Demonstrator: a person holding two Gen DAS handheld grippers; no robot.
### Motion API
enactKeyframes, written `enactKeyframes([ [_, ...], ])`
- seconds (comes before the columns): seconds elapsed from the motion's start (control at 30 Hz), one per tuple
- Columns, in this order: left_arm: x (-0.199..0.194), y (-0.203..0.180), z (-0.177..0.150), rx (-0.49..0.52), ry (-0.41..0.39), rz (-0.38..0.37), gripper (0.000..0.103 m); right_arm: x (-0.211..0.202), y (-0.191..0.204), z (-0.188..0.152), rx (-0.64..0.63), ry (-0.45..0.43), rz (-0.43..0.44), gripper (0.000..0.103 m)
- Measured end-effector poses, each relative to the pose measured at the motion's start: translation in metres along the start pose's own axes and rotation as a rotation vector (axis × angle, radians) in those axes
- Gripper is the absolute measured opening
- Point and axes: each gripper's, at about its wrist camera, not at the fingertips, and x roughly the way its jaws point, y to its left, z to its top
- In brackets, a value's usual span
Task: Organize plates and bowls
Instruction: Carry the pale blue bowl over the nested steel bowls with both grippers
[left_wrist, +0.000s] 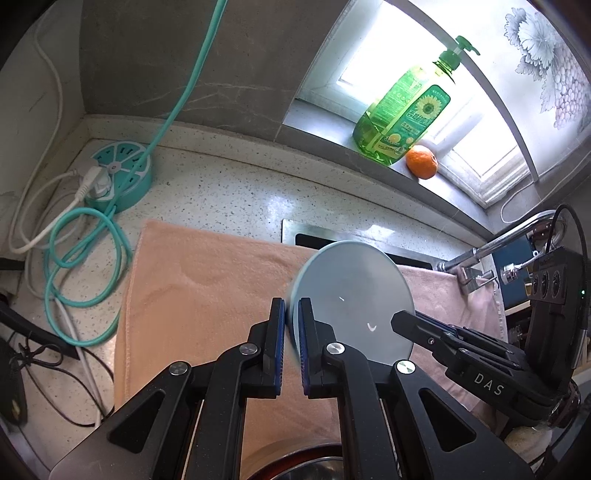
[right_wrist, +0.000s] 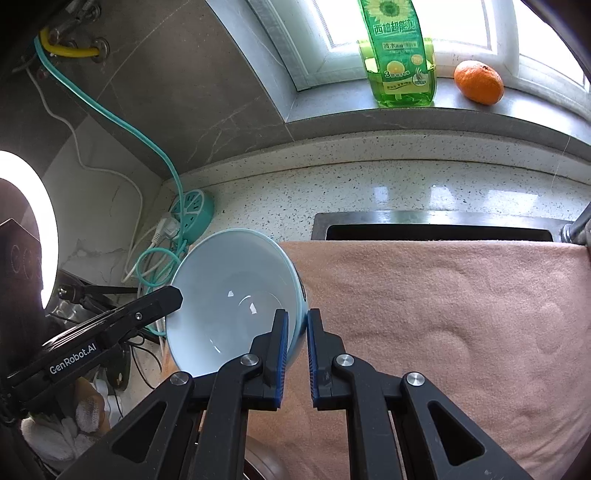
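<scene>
Blue pads (left_wrist: 281, 332) of left gripper (left_wrist: 291, 325) clamped on rim of pale blue bowl (left_wrist: 351, 295); right gripper (right_wrist: 297, 332) likewise pinching opposite rim wall of same bowl (right_wrist: 236, 295). Held tilted, clear above peach towel (right_wrist: 443, 314) spread over sink (right_wrist: 436, 225). Beyond, on window sill: green soap bottle (right_wrist: 399, 66), orange (right_wrist: 478, 82). Teal power strip (left_wrist: 118, 173) in counter corner.
</scene>
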Motion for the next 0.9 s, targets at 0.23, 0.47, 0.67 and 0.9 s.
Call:
enactKeyframes([
  [0.23,-0.021,-0.005,-0.013,-0.001,-0.025,-0.012,0.006,-0.021,0.01,-0.014,-0.01,-0.016,0.007,0.009],
  [0.47,-0.04,-0.006,-0.03,-0.006,-0.045,-0.025,0.006,-0.037,0.019,-0.031,-0.016,-0.02,0.02,0.009],
  [0.67,-0.053,-0.003,-0.046,-0.026,-0.048,-0.043,0.006,-0.05,0.027,-0.05,-0.03,-0.023,0.027,0.009],
  [0.9,-0.068,0.003,-0.068,-0.063,-0.052,-0.06,0.006,-0.061,0.035,-0.074,-0.035,-0.014,0.045,0.01],
])
